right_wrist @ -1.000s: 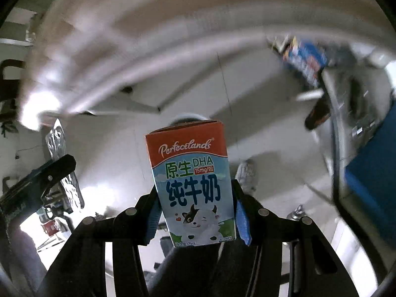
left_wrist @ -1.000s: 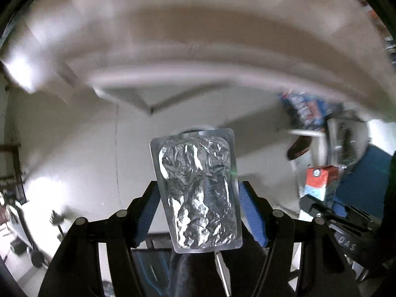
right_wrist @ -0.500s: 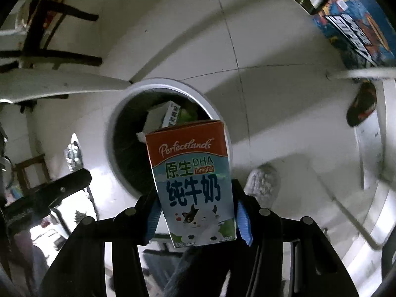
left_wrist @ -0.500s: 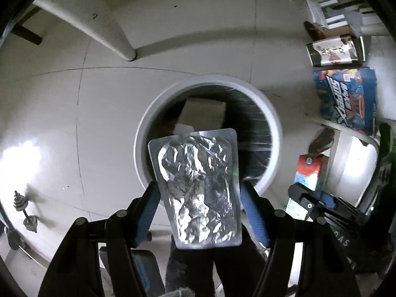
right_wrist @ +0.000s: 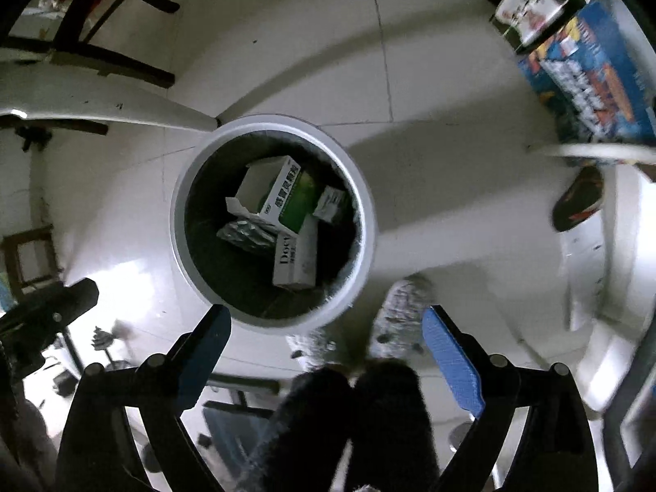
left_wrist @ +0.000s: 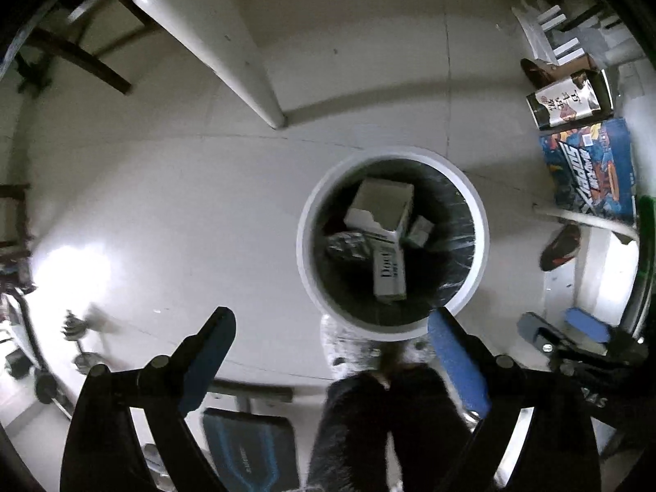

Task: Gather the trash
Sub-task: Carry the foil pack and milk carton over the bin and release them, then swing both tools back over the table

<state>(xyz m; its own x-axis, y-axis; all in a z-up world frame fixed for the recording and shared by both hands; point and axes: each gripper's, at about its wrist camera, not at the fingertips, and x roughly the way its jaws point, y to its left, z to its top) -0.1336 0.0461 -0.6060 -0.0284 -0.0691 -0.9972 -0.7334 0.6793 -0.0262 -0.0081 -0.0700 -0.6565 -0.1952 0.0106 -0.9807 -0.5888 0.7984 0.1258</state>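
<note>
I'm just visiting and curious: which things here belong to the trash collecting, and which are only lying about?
Part of the job:
- trash bin
- green and white box
- foil blister pack
- white carton
- left gripper, jaws opening, nothing between them
- right gripper, likewise

Lying about:
- blue toy box
- dark shoe
- dumbbell

bin (left_wrist: 477, 205) mouth: open above | near rim: table leg (left_wrist: 250, 69), slippers (left_wrist: 348, 344)

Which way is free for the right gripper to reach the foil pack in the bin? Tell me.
Probably straight down: the right gripper, jaws opening and empty, points down just beside the uncovered bin, and the foil pack is only partly under a box.
</note>
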